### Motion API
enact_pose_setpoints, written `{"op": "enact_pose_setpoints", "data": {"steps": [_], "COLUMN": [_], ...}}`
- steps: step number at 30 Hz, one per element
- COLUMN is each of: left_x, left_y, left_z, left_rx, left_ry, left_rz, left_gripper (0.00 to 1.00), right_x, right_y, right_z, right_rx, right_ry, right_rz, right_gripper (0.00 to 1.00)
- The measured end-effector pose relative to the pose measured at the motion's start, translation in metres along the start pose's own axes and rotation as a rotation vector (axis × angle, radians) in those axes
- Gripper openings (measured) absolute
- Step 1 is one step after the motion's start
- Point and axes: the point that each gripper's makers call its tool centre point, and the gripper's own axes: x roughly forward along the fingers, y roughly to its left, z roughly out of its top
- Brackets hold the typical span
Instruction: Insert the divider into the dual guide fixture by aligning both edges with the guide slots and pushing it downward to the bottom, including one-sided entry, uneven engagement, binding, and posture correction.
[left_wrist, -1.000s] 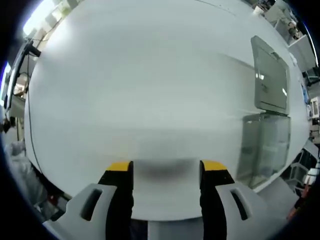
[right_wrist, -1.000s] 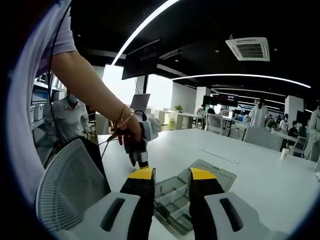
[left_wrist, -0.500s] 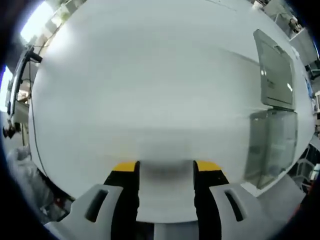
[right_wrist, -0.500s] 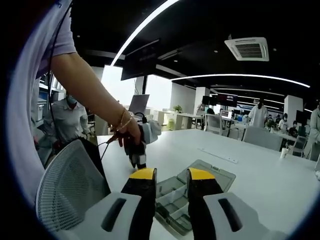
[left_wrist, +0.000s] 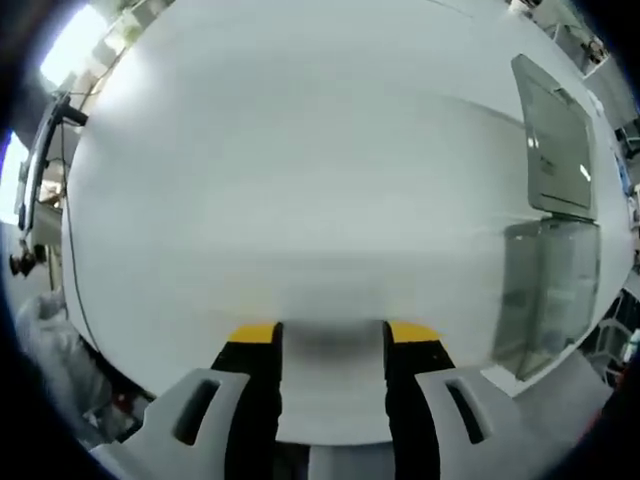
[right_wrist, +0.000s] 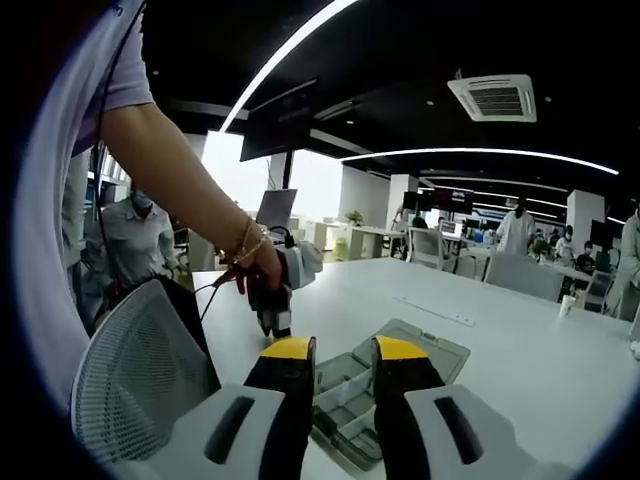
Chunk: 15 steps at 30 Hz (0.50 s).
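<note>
Both grippers hold nothing: left gripper (left_wrist: 332, 332) fingers parted above the bench (left_wrist: 300, 180); right gripper (right_wrist: 338, 346) fingers narrowly apart, partly hiding the compartment box (right_wrist: 345, 405).

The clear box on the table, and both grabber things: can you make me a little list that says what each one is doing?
clear box: lies on the white table, lid open and flat behind it
same box, left gripper view: at the right edge, off to the side of the fingers
left gripper: fingers apart, nothing between them, over bare table
right gripper: fingers apart, empty, pointing toward the box
person's hand: holds the left gripper above the table
</note>
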Motion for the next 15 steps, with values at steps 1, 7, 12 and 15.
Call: {"op": "enact_pose_setpoints", "data": {"steps": [1,7,12,15], "left_x": [0.0001,-0.0001,-0.0002,-0.0001], "left_y": [0.0001,0.0004,0.0023,0.0015], "left_z": [0.0003,0.0000,-0.0002,0.0000], "left_rx": [0.000,0.004,0.000,-0.001], "left_ry": [0.000,0.004,0.007,0.012], "left_rz": [-0.001,-0.002,-0.001,0.000], "left_gripper": [0.38,0.36,0.30,0.29], "right_x": [0.0000,-0.0002,0.0001,0.0002], "right_y": [-0.0001,-0.0003,0.0004,0.0005], "right_z": [0.0001,0.0001,-0.0003,-0.0011], "right_rx": [-0.001,-0.002,-0.004,-0.007], "right_ry": [0.000,0.002,0.004,0.008], "right_rz": [-0.001,-0.003,-0.001,-0.001], "right_gripper": [0.18,0.17,0.17,0.17]}}
